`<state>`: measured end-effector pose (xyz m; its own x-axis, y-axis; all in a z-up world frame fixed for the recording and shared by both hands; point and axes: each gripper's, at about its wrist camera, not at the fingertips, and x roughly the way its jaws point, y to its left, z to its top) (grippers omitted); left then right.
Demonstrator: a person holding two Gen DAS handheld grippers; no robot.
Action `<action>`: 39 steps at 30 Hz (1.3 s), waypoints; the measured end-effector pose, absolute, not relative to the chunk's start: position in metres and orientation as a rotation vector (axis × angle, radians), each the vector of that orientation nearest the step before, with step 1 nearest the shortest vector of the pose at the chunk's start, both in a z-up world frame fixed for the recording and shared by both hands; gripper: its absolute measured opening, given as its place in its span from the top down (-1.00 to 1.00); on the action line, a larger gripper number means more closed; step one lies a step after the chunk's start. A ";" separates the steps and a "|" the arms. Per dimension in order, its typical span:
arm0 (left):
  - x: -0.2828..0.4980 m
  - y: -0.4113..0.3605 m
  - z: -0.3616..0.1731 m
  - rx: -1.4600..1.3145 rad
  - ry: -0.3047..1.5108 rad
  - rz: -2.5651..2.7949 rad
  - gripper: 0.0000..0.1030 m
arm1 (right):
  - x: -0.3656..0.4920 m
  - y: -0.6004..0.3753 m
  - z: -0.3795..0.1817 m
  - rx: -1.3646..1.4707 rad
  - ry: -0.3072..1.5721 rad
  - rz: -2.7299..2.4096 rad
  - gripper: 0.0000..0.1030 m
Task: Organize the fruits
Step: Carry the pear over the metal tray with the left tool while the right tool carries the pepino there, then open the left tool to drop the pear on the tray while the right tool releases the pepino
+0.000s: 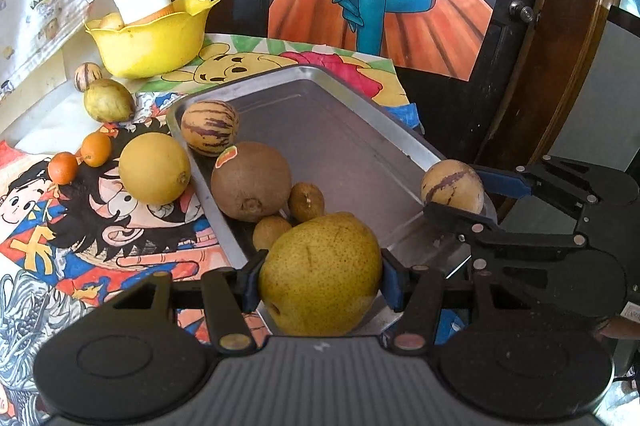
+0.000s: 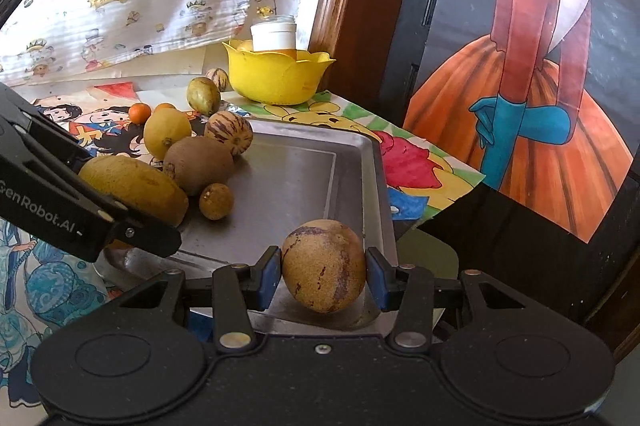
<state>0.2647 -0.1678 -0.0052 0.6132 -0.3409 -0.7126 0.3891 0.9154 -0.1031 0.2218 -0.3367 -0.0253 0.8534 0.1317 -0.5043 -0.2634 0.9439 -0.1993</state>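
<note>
My left gripper [image 1: 320, 284] is shut on a big yellow-green pear [image 1: 320, 272], held over the near end of the metal tray [image 1: 352, 130]. My right gripper [image 2: 324, 272] is shut on a round tan pepino with purple streaks [image 2: 324, 266], low over the tray's near right corner [image 2: 376, 194]. In the tray's left part lie a striped pepino [image 1: 210, 127], a brown kiwi with a sticker [image 1: 251, 180] and two small brown fruits [image 1: 306, 201]. The left wrist view shows the right gripper [image 1: 456, 194] at the tray's right rim.
On the cartoon cloth left of the tray lie a yellow citrus [image 1: 154, 168], two small oranges [image 1: 96, 148], a green fruit [image 1: 108, 100] and a small striped one [image 1: 88, 75]. A yellow bowl [image 1: 152, 42] holding a white-lidded jar [image 1: 144, 0] stands behind. Posters and a wooden frame rise at the back.
</note>
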 end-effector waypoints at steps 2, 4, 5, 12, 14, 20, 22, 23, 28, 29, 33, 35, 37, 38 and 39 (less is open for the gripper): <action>0.265 -0.168 -0.006 0.065 0.812 -0.422 -0.17 | 0.222 -0.337 -0.026 -0.266 0.511 0.210 0.09; 0.265 -0.167 -0.007 0.065 0.814 -0.420 -0.17 | 0.223 -0.338 -0.026 -0.263 0.514 0.210 0.09; 0.265 -0.167 -0.007 0.064 0.816 -0.418 -0.17 | 0.224 -0.338 -0.027 -0.260 0.517 0.211 0.09; 0.264 -0.169 -0.008 0.079 0.819 -0.418 -0.17 | 0.226 -0.337 -0.029 -0.260 0.527 0.210 0.08; 0.263 -0.170 -0.008 0.092 0.818 -0.417 -0.18 | 0.226 -0.337 -0.029 -0.258 0.527 0.210 0.08; 0.261 -0.173 -0.008 0.117 0.816 -0.412 -0.18 | 0.227 -0.337 -0.029 -0.262 0.530 0.212 0.06; 0.261 -0.173 -0.009 0.128 0.814 -0.409 -0.19 | 0.227 -0.337 -0.029 -0.260 0.531 0.213 0.06; 0.260 -0.174 -0.009 0.133 0.813 -0.408 -0.19 | 0.227 -0.337 -0.029 -0.258 0.531 0.212 0.05; 0.258 -0.173 -0.010 0.140 0.809 -0.411 -0.20 | 0.226 -0.338 -0.030 -0.251 0.539 0.216 0.03; 0.259 -0.172 -0.009 0.130 0.811 -0.415 -0.20 | 0.226 -0.339 -0.031 -0.250 0.542 0.217 0.03; 0.260 -0.169 -0.008 0.114 0.818 -0.418 -0.22 | 0.223 -0.339 -0.032 -0.247 0.549 0.218 0.01; 0.260 -0.169 -0.008 0.113 0.819 -0.418 -0.22 | 0.222 -0.340 -0.032 -0.244 0.550 0.216 0.01; 0.260 -0.167 -0.007 0.104 0.821 -0.419 -0.24 | 0.220 -0.341 -0.032 -0.239 0.550 0.215 -0.01; 0.259 -0.165 -0.007 0.098 0.821 -0.418 -0.27 | 0.219 -0.341 -0.031 -0.237 0.553 0.213 -0.03; 0.259 -0.164 -0.006 0.091 0.820 -0.415 -0.32 | 0.219 -0.342 -0.031 -0.236 0.553 0.213 -0.05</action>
<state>0.2590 -0.1636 -0.0058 0.6068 -0.3237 -0.7260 0.3932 0.9160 -0.0797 0.2187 -0.3417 -0.0308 0.8302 0.1356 -0.5407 -0.2617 0.9512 -0.1634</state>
